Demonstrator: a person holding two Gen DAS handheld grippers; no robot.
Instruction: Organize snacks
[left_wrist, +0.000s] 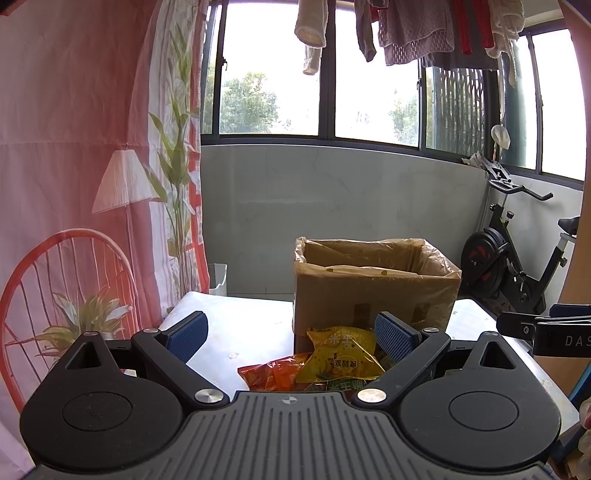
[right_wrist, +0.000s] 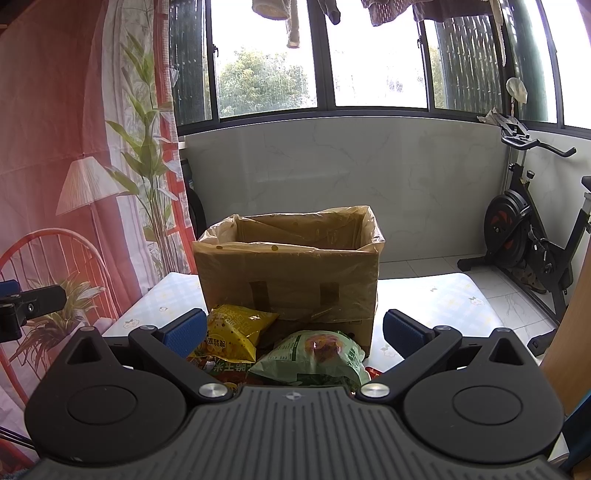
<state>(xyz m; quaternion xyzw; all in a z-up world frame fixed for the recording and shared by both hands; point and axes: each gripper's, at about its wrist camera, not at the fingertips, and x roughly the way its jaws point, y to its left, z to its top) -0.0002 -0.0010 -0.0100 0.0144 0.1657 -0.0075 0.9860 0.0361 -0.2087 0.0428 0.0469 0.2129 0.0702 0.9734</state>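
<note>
Both grippers, left gripper (left_wrist: 291, 336) and right gripper (right_wrist: 294, 332), spread wide, empty; yellow snack bag (right_wrist: 232, 330), green snack bag (right_wrist: 314, 356) before cardboard box (right_wrist: 288, 273).

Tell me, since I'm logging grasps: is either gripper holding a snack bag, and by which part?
Nothing is held. The left gripper and right gripper are both open above the yellow snack bag and green snack bag.

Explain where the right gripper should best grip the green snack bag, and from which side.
Probably its raised near crimped edge, approached from the camera side. The green snack bag lies flat and puffed between the open right gripper fingers, with the cardboard box close behind it.
</note>
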